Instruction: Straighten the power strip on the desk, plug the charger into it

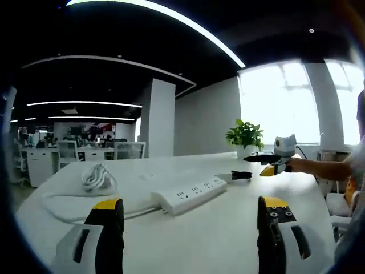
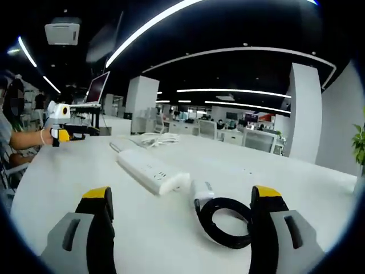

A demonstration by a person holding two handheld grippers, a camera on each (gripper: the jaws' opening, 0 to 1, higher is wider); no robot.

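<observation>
right gripper view shows charger [image 2: 201, 190] touching power strip [image 2: 153, 171].

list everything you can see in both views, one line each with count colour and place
power strip: 1, white, lying at an angle mid-desk
power strip cable: 1, white, coiled on the desk at the strip's far end in the left gripper view
charger: 1, white block with a coiled black cable, on the desk beside one end of the strip
desk: 1, white, large, under everything
potted plant: 1, green, far edge of the desk near the window
office chairs and desks: several, white, background
person's arm: 1, reaching in from the right of the left gripper view
left gripper: 1, black and grey with yellow tips, open above the desk
right gripper: 1, same colours, open, near the charger
</observation>
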